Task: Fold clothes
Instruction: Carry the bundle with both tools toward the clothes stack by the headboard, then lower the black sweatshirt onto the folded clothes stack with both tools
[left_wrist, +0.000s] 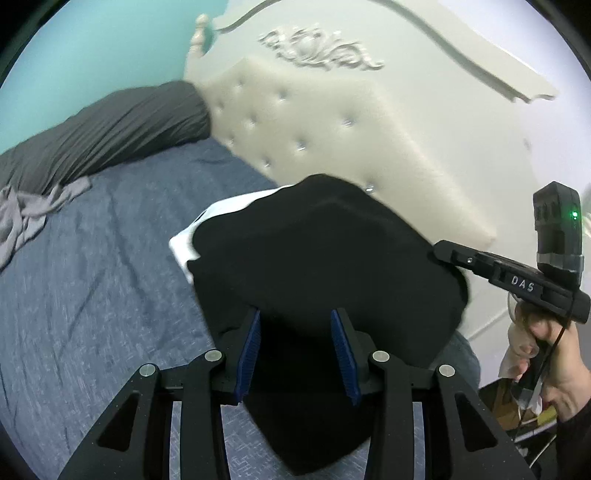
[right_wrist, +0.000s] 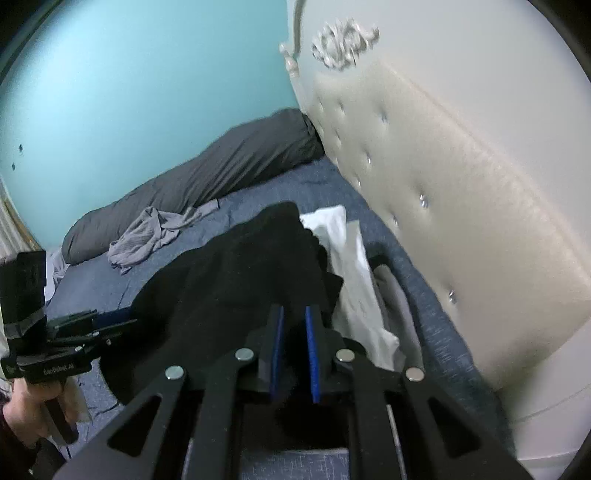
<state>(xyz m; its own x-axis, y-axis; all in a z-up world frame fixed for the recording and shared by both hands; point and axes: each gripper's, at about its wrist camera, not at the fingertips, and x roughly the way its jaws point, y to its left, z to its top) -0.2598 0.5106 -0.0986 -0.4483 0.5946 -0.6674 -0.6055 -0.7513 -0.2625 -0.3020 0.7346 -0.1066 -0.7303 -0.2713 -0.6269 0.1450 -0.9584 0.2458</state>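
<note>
Both grippers had hold of the same black garment (left_wrist: 325, 258), a soft matte knit thing that was bunched up and held above the bed (left_wrist: 92, 258). The left gripper (left_wrist: 295, 317) had its blue ribbed pads spread fairly wide with black fabric draped between them, so honestly I couldn't tell if it was really clamping anything. The right gripper (right_wrist: 294, 314) was clearer: its jaws were nearly pressed together, pinching a fold of the black cloth. From the left camera you could see the right gripper (left_wrist: 448, 253) biting the garment's far edge, with the person's hand (left_wrist: 546, 354) wrapped around the handle.

Under the black piece sat a white garment (right_wrist: 351, 266), smooth and loosely folded, lying on the bed right beside the headboard (right_wrist: 443, 177). That headboard was cream, padded and tufted with little shiny buttons, plus a carved scrollwork ornament up top. The bedsheet was a blue heathered weave, a bit wrinkled. Farther back a crumpled grey garment (right_wrist: 147, 236) lay against a long dark grey pillow (right_wrist: 221, 173), with a plain teal wall (right_wrist: 147, 92) behind.
</note>
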